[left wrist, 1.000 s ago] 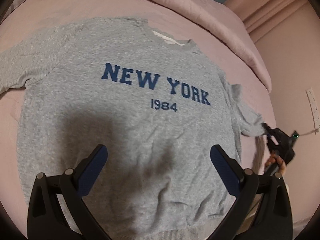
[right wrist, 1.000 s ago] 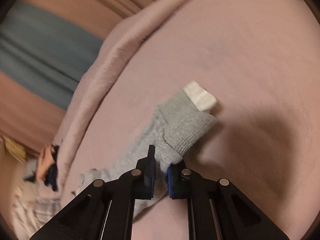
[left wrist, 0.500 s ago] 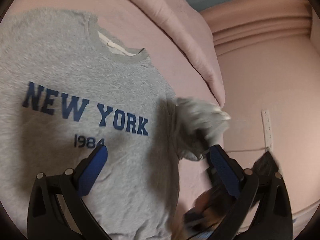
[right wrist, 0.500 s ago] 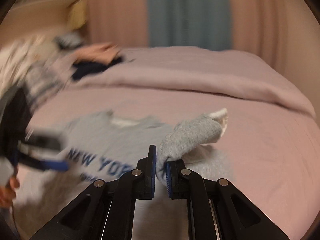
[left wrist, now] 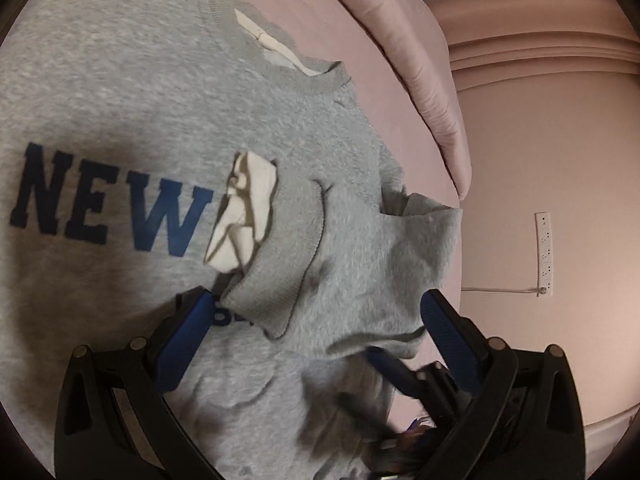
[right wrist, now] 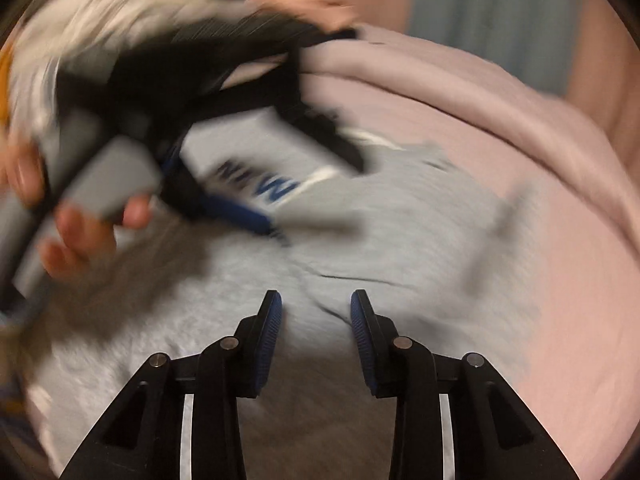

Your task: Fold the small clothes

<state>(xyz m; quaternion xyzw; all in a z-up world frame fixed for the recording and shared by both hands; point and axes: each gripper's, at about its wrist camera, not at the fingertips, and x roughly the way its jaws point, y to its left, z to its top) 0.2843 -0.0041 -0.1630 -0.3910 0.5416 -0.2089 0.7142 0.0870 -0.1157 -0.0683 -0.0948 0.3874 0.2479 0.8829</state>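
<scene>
The left wrist camera is looking steeply down, close over the grey cotton "NEW YORK" sweatshirt point(left wrist: 120, 92) lying on the pink bed sheet point(left wrist: 360, 60). The right wrist camera is facing leftward across the same sweatshirt point(right wrist: 400, 240), also close, catching the black-and-blue left gripper point(right wrist: 288, 184) blurred.

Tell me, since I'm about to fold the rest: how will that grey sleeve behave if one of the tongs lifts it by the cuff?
Probably floppy: the sleeve already lies draped and creased over the sweatshirt, so it should sag from the lifted cuff. Likely light, being thin knit. It should not slip much, since the fabric looks fuzzy against the pink bedding.
</scene>
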